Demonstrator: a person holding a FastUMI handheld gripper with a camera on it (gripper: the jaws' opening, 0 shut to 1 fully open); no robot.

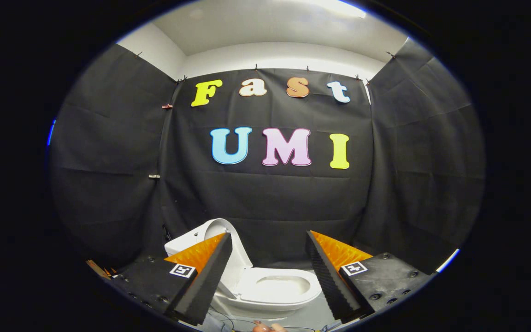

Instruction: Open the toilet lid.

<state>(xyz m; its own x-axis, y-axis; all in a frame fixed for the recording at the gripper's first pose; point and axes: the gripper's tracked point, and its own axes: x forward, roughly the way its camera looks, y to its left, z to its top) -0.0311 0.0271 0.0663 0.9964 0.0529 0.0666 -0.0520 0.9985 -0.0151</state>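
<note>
A small white toilet [265,288] stands on the grey floor just ahead of my fingers, low between them. Its lid [221,235] is raised and leans back against the tank [185,242] on the left, partly hidden by my left finger. The seat ring and the bowl lie uncovered. My gripper [269,244] is open, with a wide gap between the fingers and nothing held. The fingertips [223,240] hover above and a little short of the bowl, touching nothing.
Black cloth walls close the booth behind and on both sides of the toilet. Thin cables [228,318] run over the grey floor in front of the bowl. A person's fingertips [268,328] peek in below the gripper.
</note>
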